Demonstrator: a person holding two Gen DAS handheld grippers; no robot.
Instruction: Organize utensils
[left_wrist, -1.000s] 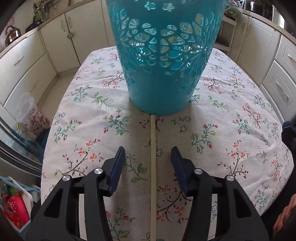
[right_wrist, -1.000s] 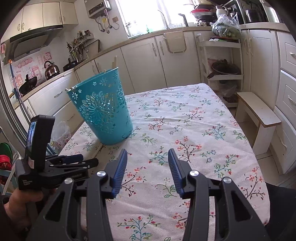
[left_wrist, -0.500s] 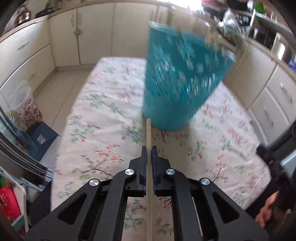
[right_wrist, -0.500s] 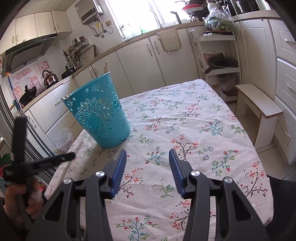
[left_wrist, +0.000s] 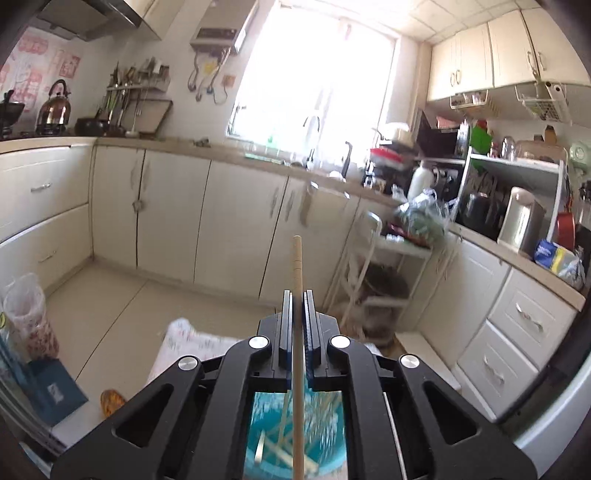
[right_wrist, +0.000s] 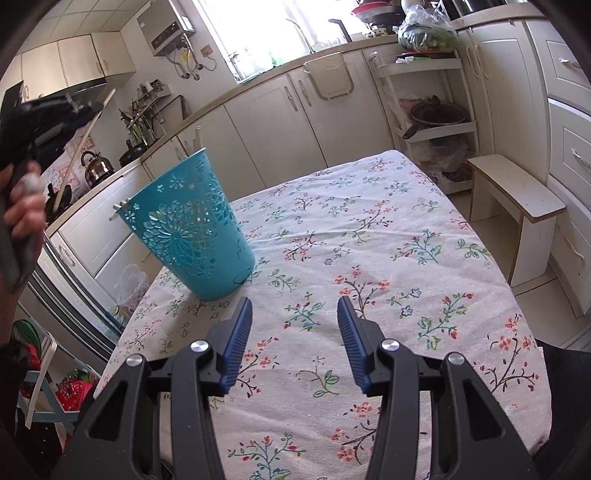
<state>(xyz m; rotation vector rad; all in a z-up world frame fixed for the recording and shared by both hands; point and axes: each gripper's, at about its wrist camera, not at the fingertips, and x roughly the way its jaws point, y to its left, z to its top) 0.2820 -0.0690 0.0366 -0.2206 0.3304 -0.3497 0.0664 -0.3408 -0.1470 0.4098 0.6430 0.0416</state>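
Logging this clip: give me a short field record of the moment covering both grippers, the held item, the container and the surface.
left gripper: shut on chopstick, raised above the basket
chopstick: wooden, clamped between the pads, tip pointing past them
right gripper: open, nothing between the jaws, over the table
basket: teal, perforated, upright on the table, already holds several utensils
table: covered with a floral cloth
task stage: chopstick lifted, not yet in the basket

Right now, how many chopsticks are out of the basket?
1: a pale wooden chopstick clamped in the left claw, above the teal cut-out plastic basket. None show on the tablecloth; others stand inside.
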